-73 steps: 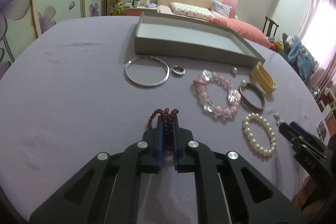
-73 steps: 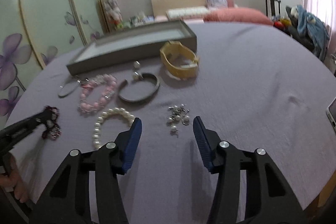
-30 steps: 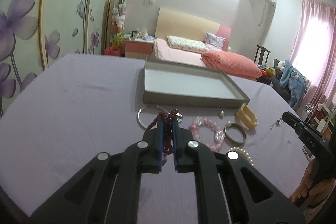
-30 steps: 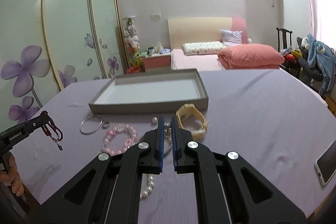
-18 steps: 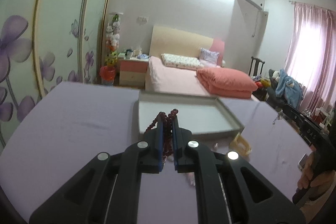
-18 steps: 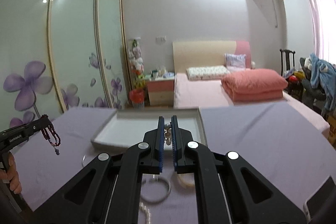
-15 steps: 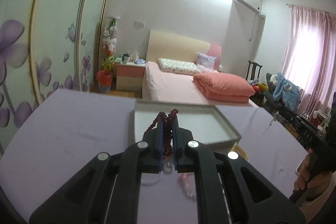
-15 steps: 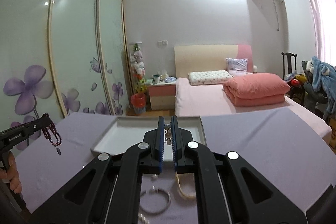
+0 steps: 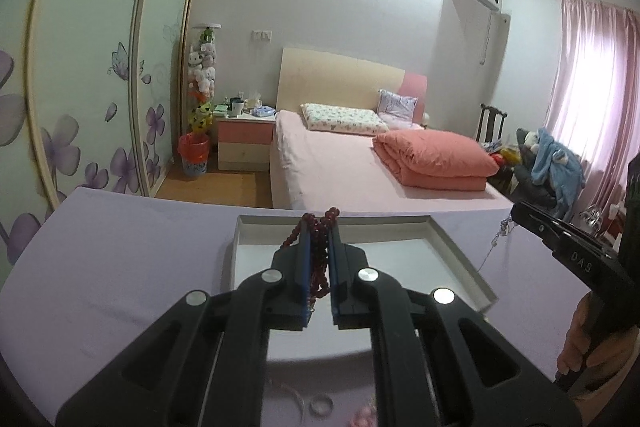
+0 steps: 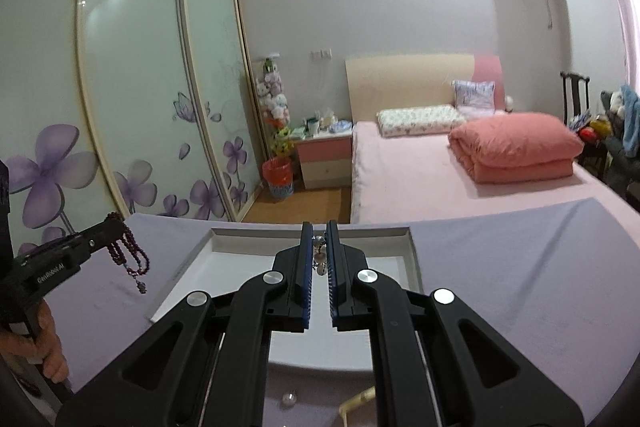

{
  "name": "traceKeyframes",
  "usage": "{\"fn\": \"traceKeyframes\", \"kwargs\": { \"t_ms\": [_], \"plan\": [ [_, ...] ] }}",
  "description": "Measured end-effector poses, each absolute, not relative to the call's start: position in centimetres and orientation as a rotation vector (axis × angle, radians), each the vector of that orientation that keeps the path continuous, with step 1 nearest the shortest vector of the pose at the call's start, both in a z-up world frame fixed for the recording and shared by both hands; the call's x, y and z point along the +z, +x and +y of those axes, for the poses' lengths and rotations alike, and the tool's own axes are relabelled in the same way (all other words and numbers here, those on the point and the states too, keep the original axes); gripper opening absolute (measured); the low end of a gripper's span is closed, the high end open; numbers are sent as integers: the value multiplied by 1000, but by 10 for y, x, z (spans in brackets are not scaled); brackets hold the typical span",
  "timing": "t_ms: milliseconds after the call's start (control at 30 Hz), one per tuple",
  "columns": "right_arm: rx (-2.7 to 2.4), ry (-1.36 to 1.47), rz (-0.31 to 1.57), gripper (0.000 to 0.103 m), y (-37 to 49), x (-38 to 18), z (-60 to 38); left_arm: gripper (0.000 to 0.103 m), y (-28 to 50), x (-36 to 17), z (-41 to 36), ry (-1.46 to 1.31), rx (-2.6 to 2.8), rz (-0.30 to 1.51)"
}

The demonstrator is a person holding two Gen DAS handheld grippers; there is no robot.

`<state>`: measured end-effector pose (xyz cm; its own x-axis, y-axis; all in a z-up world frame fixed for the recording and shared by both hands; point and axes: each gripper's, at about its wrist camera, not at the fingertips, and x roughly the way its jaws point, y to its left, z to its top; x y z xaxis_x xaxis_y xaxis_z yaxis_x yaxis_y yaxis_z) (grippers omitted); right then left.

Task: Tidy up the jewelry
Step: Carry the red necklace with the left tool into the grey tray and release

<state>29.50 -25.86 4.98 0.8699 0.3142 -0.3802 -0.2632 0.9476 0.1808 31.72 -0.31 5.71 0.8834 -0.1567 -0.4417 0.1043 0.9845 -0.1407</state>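
My left gripper [image 9: 319, 231] is shut on a dark red bead bracelet [image 9: 316, 259] and holds it in the air above the near end of the grey tray [image 9: 460, 259]. The bracelet also shows in the right wrist view [image 10: 130, 255], dangling from the left gripper [image 10: 114, 223]. My right gripper [image 10: 319, 231] is shut on a small silver and pearl chain [image 10: 319, 251], held above the tray [image 10: 184, 271]. The chain also shows in the left wrist view [image 9: 500, 231], hanging from the right gripper [image 9: 520, 213].
The tray stands on a lilac tablecloth [image 9: 100, 267]. A small silver ring [image 9: 322, 405] and pink beads [image 9: 364, 415] lie below the left gripper. A pearl [image 10: 289, 399] and a yellow bangle [image 10: 356, 401] lie below the right gripper. A bed [image 10: 460, 163] stands beyond the table.
Both grippers have risen from the table with their jewelry and moved forward over the tray. The right gripper shut on the pearl chain 2.4 s ago.
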Motion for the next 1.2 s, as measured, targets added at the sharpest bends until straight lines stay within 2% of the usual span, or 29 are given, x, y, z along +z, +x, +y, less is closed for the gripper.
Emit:
{"fn": "traceKeyframes", "kwargs": {
  "t_ms": [433, 500, 600, 733, 867, 1200],
  "plan": [
    [319, 165, 589, 9, 358, 4, -243, 9, 397, 3, 1, -129, -131, 584],
    [321, 168, 601, 13, 360, 0, -244, 9, 400, -3, 2, -135, -134, 596],
    [313, 174, 600, 28, 360, -1, -246, 9, 403, -10, -1, -132, -139, 608],
    [314, 175, 595, 28, 360, 0, -248, 9, 410, -17, -3, -130, -148, 625],
    [314, 173, 586, 29, 360, 3, -248, 19, 414, -19, 0, -133, -145, 630],
    [319, 151, 568, 33, 345, 9, -245, 19, 396, -15, 8, -144, -113, 625]
  ]
}}
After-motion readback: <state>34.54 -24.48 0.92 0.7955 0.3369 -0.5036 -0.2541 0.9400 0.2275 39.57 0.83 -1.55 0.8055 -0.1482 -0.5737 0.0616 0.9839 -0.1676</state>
